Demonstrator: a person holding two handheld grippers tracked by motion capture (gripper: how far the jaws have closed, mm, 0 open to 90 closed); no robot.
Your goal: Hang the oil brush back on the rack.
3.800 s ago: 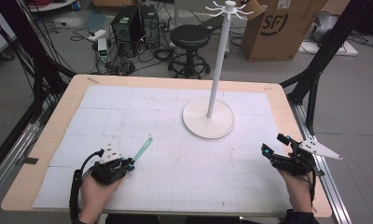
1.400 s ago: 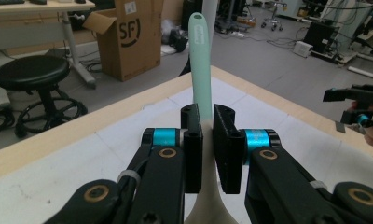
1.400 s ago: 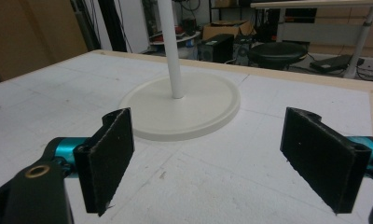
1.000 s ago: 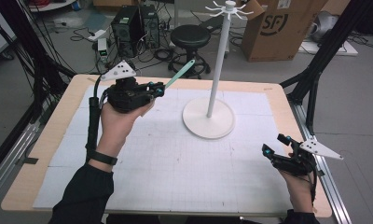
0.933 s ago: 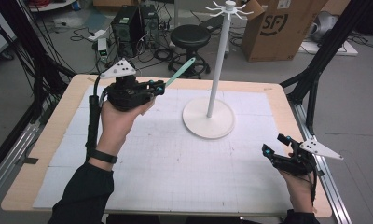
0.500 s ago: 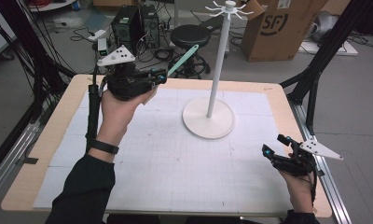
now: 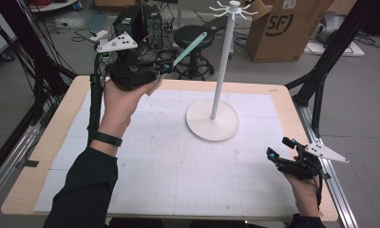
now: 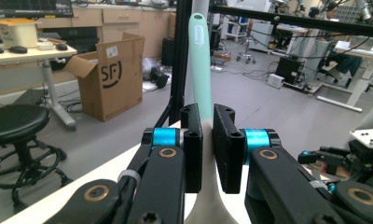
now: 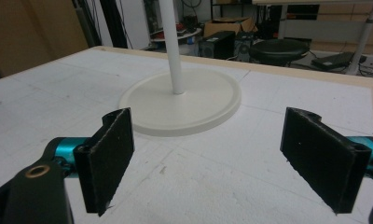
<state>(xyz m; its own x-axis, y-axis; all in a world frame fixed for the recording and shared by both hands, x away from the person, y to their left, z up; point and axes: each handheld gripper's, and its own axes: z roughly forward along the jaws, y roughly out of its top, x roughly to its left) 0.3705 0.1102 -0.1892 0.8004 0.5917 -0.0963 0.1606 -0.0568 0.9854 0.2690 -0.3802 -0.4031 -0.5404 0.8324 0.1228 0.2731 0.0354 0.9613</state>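
Note:
My left gripper (image 7: 163, 67) is raised high over the table's far left, shut on a mint-green utensil handle (image 7: 191, 48). The handle sticks out up and to the right, toward the white hook stand (image 7: 221, 71). In the left gripper view the pads (image 8: 193, 149) clamp the handle (image 8: 199, 60) near its lower end, and its tip has a hanging hole. The stand's hooks (image 7: 233, 8) crown the pole above a round base (image 7: 213, 124). My right gripper (image 7: 279, 148) rests open at the table's right edge, with nothing between its jaws (image 9: 222, 158) and facing the base (image 9: 184, 105).
Behind the table stand a black stool (image 7: 194, 40), computer towers (image 7: 136, 21) and a cardboard box (image 7: 285, 28). Black frame legs (image 7: 321, 71) rise at the right rear corner. The white gridded mat (image 7: 169, 161) covers the wooden tabletop.
The left hand has lifted the utensil from the near-left table to the far left. Over the last second it rose further, with the handle tip nearer the hooks. The right gripper stayed put.

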